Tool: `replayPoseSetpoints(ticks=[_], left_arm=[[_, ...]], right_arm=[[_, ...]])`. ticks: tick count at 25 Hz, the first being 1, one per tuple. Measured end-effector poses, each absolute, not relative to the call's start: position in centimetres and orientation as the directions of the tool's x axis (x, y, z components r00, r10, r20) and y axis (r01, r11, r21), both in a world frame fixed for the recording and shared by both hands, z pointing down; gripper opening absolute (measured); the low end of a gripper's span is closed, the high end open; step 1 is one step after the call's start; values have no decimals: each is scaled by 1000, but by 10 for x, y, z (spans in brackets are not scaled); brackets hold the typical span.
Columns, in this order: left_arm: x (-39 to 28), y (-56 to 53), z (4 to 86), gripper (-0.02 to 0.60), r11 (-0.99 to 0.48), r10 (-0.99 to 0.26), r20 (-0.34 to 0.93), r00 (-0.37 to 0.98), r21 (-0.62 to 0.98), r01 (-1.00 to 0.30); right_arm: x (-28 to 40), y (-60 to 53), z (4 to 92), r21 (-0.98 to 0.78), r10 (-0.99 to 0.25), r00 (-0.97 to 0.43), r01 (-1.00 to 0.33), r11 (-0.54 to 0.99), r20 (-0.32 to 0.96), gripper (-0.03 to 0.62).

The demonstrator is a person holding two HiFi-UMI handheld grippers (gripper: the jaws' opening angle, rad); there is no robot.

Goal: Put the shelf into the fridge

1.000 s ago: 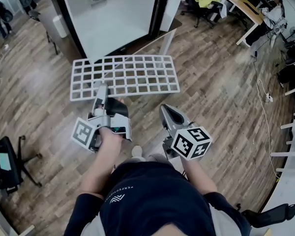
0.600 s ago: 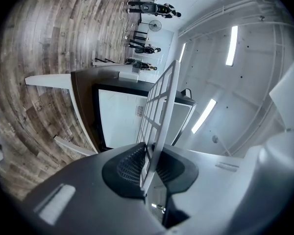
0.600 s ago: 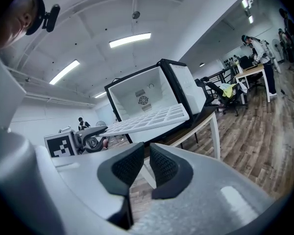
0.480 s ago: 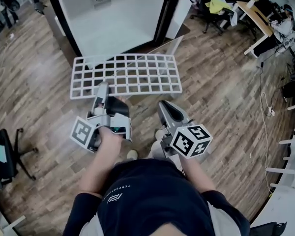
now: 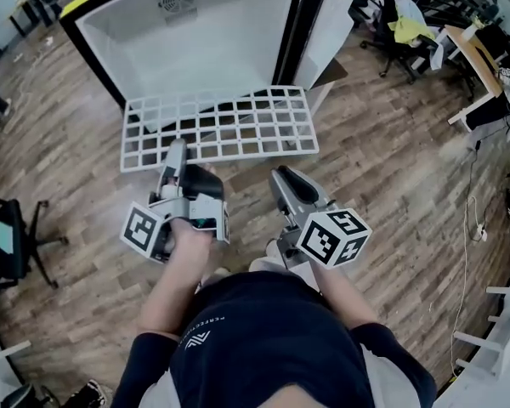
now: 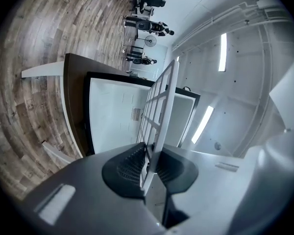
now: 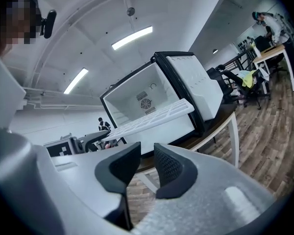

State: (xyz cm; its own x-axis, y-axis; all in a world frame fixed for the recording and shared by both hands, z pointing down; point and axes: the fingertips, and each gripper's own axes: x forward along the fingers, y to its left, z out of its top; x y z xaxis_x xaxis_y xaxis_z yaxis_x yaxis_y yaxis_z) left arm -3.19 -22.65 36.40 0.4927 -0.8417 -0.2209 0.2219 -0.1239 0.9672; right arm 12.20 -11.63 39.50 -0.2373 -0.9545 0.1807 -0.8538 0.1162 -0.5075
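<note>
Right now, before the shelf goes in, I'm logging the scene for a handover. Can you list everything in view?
shelf: one, white grid, held level in front of the fridge's opening
fridge: one, white inside, black frame, door open, standing on the table
table: one, brown top, white legs, under the fridge
office chair: one, black, at the left edge; more at the top right
cloth: one, yellow-green, draped on a chair at the top right
desk: one, light wood top, right edge
floor: wood planks, all around
left gripper: one, grey, shut on the shelf's near edge
right gripper: one, grey, jaws opening, nothing between them, apart from the shelf
</note>
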Motion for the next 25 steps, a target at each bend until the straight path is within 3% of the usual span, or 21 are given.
replayPoseSetpoints(ticks=[14, 25], left_arm=[[-6, -224, 353, 51, -202, -919, -253, 301, 960, 193], [-11, -217, 361, 49, -201, -945, -237, 224, 965, 170]], right_arm=[[177, -163, 378, -659, -895, -438, -699, 276, 89, 149], [170, -179, 369, -715, -835, -548, -600, 360, 39, 175]])
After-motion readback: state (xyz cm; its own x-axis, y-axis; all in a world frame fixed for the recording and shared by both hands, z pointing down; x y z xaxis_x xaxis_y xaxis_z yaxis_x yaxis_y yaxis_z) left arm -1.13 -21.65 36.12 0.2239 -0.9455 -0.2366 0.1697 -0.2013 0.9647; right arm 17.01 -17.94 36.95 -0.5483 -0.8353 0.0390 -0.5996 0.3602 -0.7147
